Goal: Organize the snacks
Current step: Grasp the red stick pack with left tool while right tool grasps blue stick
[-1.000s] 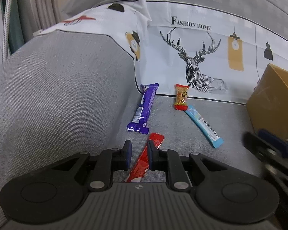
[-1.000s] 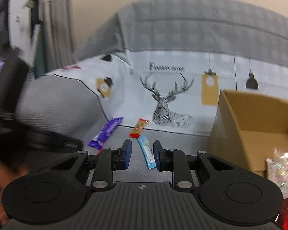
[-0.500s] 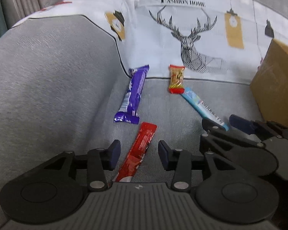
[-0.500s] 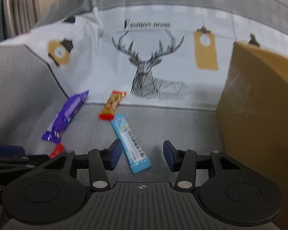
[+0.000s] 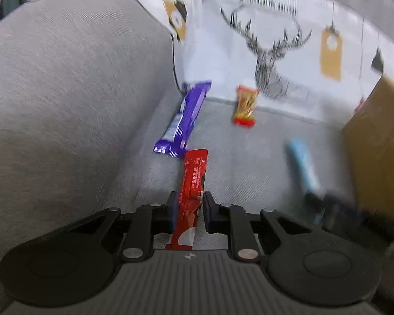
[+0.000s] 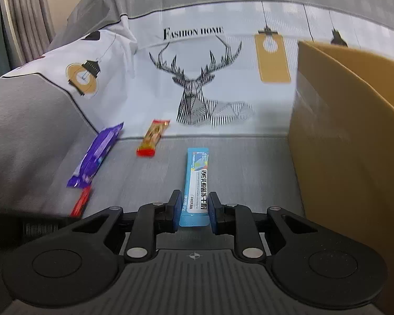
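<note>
On the grey sofa seat, my left gripper is closing its jaws around the near end of a red snack stick, and the pads touch both of its sides. My right gripper is closing on the near end of a light blue snack stick, pads against its edges. A purple bar lies by the armrest. Beyond it, a small orange-and-red packet rests at the seat's back. The left wrist view is blurred.
An open cardboard box stands on the seat at the right, close to the blue stick. The grey armrest rises on the left. A white cover with a deer print drapes the backrest.
Both grippers sank toward the seat, opened wide, then narrowed onto their sticks: the left on the red one, the right on the blue one. The right gripper also swung in over the blue stick.
</note>
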